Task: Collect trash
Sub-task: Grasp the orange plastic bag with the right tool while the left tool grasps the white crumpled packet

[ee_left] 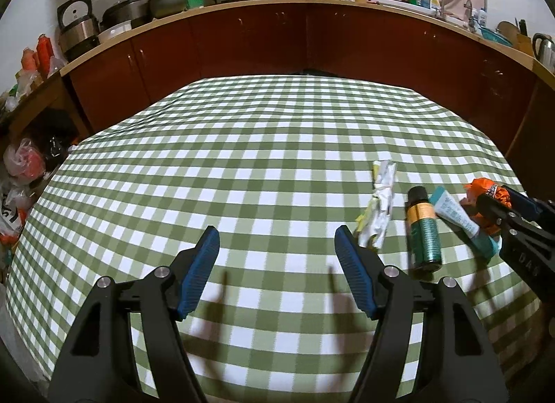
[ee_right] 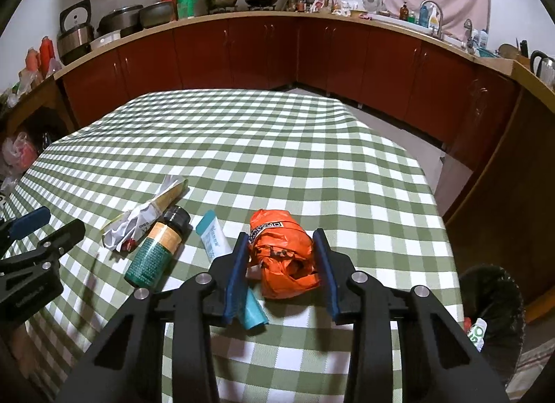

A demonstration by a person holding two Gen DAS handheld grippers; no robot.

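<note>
Four pieces of trash lie on the green checked tablecloth (ee_left: 263,146). The crumpled orange plastic bag (ee_right: 284,254) sits between the fingers of my right gripper (ee_right: 280,234), and both blue pads touch its sides, so the gripper is shut on it. Partly under the left finger lies a white and teal tube (ee_right: 215,236). Further left are a green bottle with a black cap (ee_right: 156,247) and a crumpled white wrapper (ee_right: 145,215). My left gripper (ee_left: 276,231) hangs open over bare cloth, its right fingertip close to the white wrapper (ee_left: 380,208).
A black mesh bin (ee_right: 492,299) with some trash inside stands on the floor off the table's right edge. Dark red cabinets (ee_right: 263,52) under a cluttered counter run behind the table. Plastic bags (ee_left: 24,160) pile up at the left.
</note>
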